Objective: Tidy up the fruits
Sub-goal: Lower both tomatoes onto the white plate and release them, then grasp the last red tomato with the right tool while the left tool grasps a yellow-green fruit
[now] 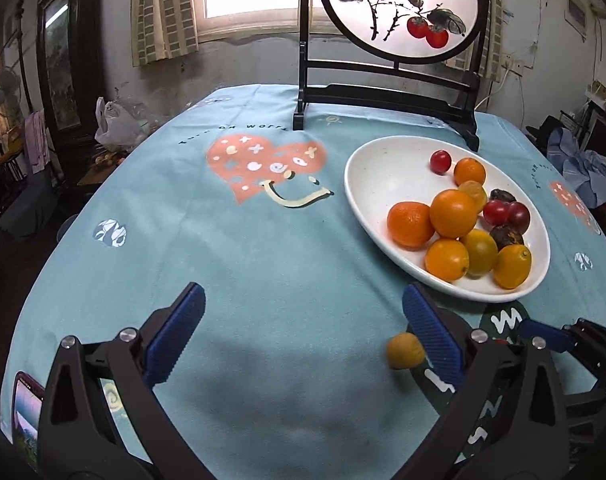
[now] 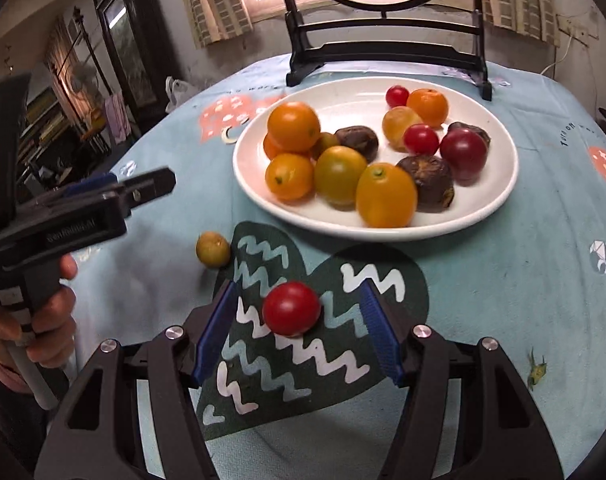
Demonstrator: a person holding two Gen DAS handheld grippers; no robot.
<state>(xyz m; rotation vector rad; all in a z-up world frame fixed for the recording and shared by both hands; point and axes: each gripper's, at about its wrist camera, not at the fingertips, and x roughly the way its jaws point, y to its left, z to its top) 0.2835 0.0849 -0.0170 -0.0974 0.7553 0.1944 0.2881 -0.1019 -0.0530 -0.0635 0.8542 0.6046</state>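
Observation:
A white oval plate holds several oranges, kumquats, red tomatoes and dark fruits. A red tomato lies on the cloth between the open fingers of my right gripper, not touched by either pad. A small yellow fruit lies on the cloth just left of my left gripper's right finger. My left gripper is open and empty, and shows from the side in the right wrist view.
A blue printed tablecloth covers the round table. A black wooden stand with a round painted screen stands behind the plate. A phone lies at the near left edge. Room clutter surrounds the table.

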